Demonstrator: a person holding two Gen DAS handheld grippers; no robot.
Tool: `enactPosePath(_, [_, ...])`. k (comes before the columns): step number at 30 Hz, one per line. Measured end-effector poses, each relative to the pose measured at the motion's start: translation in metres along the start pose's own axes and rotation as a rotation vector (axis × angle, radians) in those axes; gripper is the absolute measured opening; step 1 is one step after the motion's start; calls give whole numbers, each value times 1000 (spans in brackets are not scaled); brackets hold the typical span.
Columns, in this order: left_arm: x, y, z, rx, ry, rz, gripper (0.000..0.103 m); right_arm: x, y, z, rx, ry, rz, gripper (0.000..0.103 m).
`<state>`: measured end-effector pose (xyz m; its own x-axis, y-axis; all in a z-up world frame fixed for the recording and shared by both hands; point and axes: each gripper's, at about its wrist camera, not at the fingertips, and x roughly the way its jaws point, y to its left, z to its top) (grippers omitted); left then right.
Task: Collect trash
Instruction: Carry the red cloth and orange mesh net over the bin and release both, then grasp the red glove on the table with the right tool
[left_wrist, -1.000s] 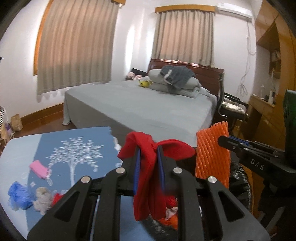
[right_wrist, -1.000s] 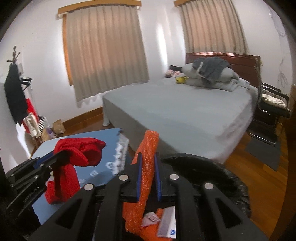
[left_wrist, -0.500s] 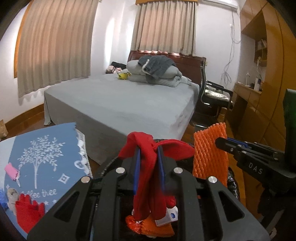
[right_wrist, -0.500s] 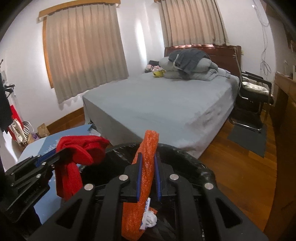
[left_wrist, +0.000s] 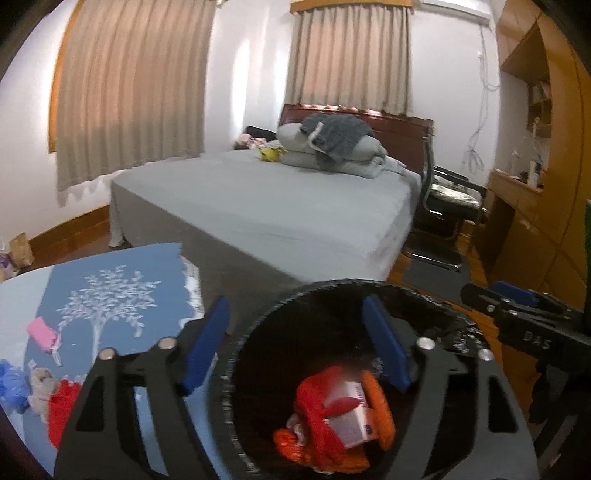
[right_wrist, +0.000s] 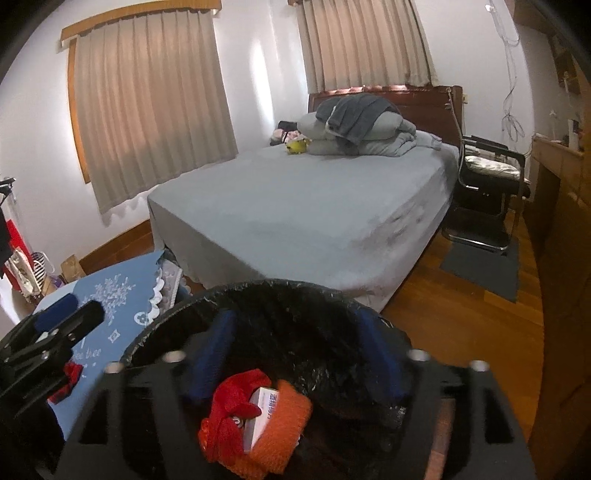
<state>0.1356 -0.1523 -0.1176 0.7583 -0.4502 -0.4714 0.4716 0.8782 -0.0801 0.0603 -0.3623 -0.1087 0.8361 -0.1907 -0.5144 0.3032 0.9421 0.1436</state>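
A black-lined trash bin (left_wrist: 258, 332) (right_wrist: 177, 314) stands below both grippers. Inside it lie a red mesh wad (left_wrist: 314, 402) (right_wrist: 229, 410), an orange foam net (left_wrist: 380, 406) (right_wrist: 284, 424) and a small white box (left_wrist: 351, 417) (right_wrist: 264, 406). My left gripper (left_wrist: 295, 343) is open and empty over the bin. My right gripper (right_wrist: 295, 354) is open and empty over the bin too. More trash lies on the blue tablecloth (left_wrist: 110, 295): a pink piece (left_wrist: 40, 332), a blue wad (left_wrist: 11, 380), a grey-white wad (left_wrist: 40, 387) and a red wad (left_wrist: 62, 406).
A grey bed (left_wrist: 277, 206) with pillows stands behind the bin. A black chair (left_wrist: 447, 199) and wooden cabinets (left_wrist: 535, 206) are at the right. The wooden floor (right_wrist: 461, 325) carries a dark mat. Bags (right_wrist: 22, 266) stand by the left wall.
Both grippers opened. The red mesh left the left gripper and the orange net left the right one; both now lie in the bin.
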Motion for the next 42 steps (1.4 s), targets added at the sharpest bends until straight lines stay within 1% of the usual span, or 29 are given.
enactPosePath(2, [-6,9,1,-4,-8,23,81,-1,5,2,-1,-5,4,85])
enactPosePath(4, [-13,20,1,-10,-14,47,84,-1,11,3,-9,-4,10,89])
enactPosePath(6, [-19,33,0,-13,-17,79,86,-3,20,3,-16,-13,18,97])
enactPosePath(10, [-32,61,-5,-38,-12,140,91,-3,41,2,-30,-10,41,97])
enactPosePath(13, [-43,84,-10,-64,-10,188,91,0,66,-1,-66,6,73,97])
enactPosePath(22, [-80,150,-27,-115,-10,324,91,7,148,-11,-155,30,203,97])
enactPosePath(26, [-93,178,-35,-124,-5,387,91,11,190,-21,-190,43,275,97])
enactPosePath(31, [-106,215,-47,-166,10,459,91,14,231,-35,-225,69,336,97])
enactPosePath(36, [-116,243,-64,-191,29,514,91,21,274,-53,-279,101,392,97])
enactPosePath(42, [-122,265,-75,-218,50,552,91,32,305,-74,-313,138,430,97])
